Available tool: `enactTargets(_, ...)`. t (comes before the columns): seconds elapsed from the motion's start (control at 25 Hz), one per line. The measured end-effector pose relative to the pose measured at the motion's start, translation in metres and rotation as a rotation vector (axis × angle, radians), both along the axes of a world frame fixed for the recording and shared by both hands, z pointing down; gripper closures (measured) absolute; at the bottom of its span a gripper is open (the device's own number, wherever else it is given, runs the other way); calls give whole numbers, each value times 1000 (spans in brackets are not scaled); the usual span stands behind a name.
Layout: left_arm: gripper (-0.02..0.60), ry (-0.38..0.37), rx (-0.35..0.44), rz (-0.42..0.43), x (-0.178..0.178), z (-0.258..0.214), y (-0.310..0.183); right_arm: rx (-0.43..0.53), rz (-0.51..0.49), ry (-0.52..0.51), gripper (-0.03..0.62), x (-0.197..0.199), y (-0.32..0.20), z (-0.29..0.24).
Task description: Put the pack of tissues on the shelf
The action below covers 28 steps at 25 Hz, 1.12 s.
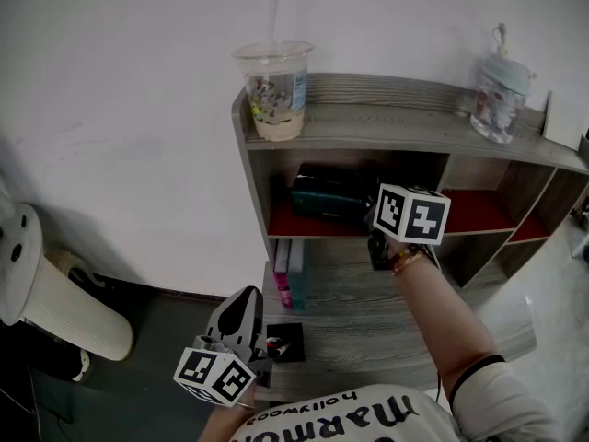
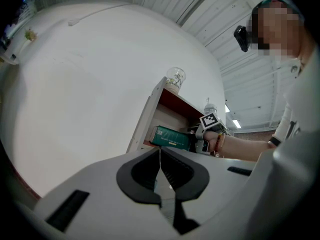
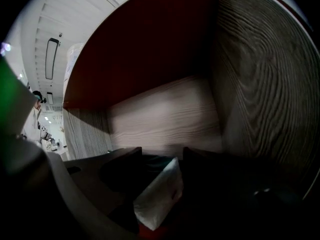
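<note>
Tissue pack (image 3: pixel 157 194) between right gripper (image 3: pixel 161 154) jaws

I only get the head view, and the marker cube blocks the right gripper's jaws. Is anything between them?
Observer: Yes, a pale pack of tissues sits slanted between the jaws of the right gripper.
Operator: Gripped, or loose?
Observer: It spans the gap and seems to touch both jaws, so it looks gripped.
Operator: What's ahead of it?
Observer: A wood-grain back wall, with a red panel above it in that view.
</note>
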<state>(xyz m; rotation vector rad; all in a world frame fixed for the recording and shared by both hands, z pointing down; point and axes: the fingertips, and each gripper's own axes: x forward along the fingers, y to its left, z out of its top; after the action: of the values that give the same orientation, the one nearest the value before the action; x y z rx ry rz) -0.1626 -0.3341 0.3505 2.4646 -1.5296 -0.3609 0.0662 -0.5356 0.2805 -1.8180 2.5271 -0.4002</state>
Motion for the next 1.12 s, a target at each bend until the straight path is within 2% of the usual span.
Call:
enactTargets(0.76,561,-6,-10,-6,-8,1,1,15,0,86,335,-8,-14,-3)
enactTargets(1.12,561,2,-17,-18,-15,0,-2,17,-31,116,352,-15,-21,-3)
